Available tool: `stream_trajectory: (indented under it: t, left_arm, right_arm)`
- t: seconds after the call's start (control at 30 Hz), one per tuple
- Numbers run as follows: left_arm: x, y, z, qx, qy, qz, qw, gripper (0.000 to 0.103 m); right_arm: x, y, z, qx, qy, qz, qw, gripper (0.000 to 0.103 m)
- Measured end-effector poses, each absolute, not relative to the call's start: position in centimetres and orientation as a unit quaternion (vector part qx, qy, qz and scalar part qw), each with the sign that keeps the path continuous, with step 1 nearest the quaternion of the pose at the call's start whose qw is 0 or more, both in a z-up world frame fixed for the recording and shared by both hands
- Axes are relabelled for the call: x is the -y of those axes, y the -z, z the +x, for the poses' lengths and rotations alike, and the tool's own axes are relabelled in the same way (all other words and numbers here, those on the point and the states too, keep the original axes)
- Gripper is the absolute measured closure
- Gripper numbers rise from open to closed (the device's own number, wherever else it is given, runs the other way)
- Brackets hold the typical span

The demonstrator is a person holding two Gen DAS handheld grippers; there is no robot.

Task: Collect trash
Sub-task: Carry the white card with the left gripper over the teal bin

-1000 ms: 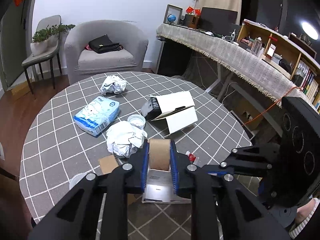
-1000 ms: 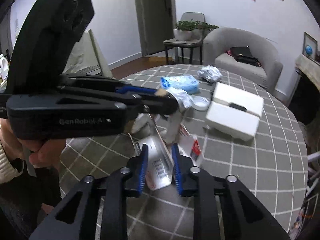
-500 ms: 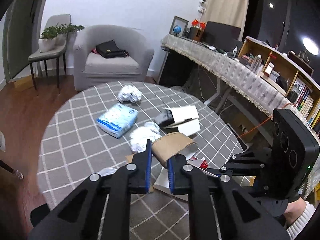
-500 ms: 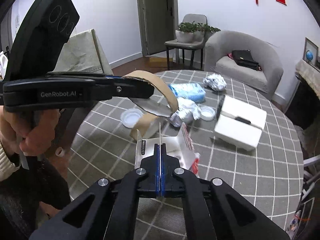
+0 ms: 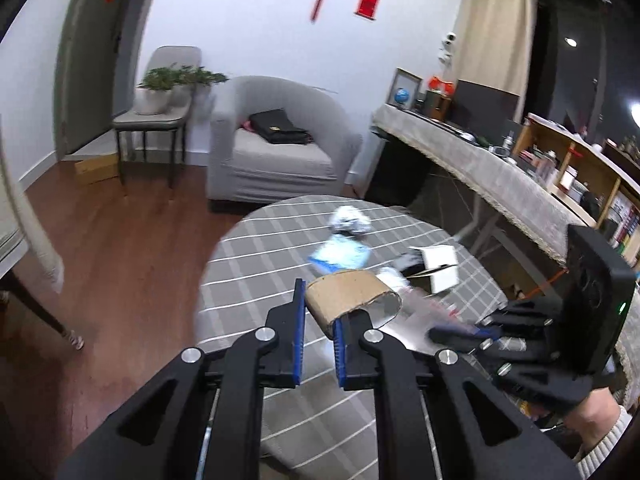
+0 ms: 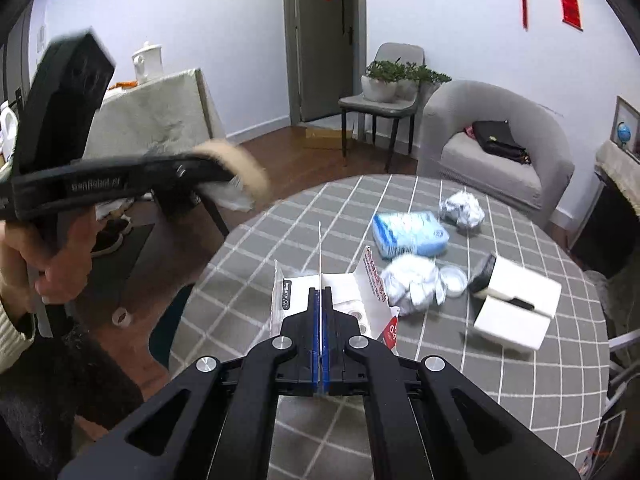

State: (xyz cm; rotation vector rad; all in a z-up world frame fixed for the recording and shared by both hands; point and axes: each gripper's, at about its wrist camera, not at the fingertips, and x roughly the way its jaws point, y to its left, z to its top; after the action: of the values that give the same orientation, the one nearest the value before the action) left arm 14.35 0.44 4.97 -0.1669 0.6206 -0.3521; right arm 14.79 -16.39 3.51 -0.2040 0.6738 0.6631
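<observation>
My left gripper [image 5: 318, 312] is shut on a squashed brown cardboard tube [image 5: 352, 294] and holds it high over the table's left side; the tube also shows blurred in the right wrist view [image 6: 244, 172]. My right gripper [image 6: 320, 300] is shut on the thin edge of a white plastic package [image 6: 340, 300] lifted above the table. On the grey checked round table [image 6: 480, 400] lie a blue tissue pack [image 6: 408, 232], two crumpled foil balls [image 6: 462, 208] [image 6: 412, 284], a small lid [image 6: 454, 280] and an open white box [image 6: 516, 304].
A grey armchair [image 6: 492, 148] with a black bag stands behind the table. A chair with a plant [image 6: 384, 88] is by the door. A cloth-covered side table [image 6: 152, 112] is at the left. A long draped desk [image 5: 480, 168] and shelves run along the right.
Both grippers have risen and pulled back from the table. The left swung to the left with the tube. The right lifted the white package off the table.
</observation>
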Motion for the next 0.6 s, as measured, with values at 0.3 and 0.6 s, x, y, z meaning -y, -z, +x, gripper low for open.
stream_trajectory:
  t: [0.3,0.6]
  left_arm:
    - [-6.0,-2.3,12.9,-0.343,0.104,-0.054,0.932,0.090]
    - [-11.3,4.2,11.5,-0.415,0.046,-0.052,0.907,0.090]
  right_arm:
    - [13.4,-5.0,15.5,-0.308,-0.335,-0.062,0.888,0.102]
    - [8.0,-5.5,15.2,-0.301,-0.366,-0.060,0.879,0.102]
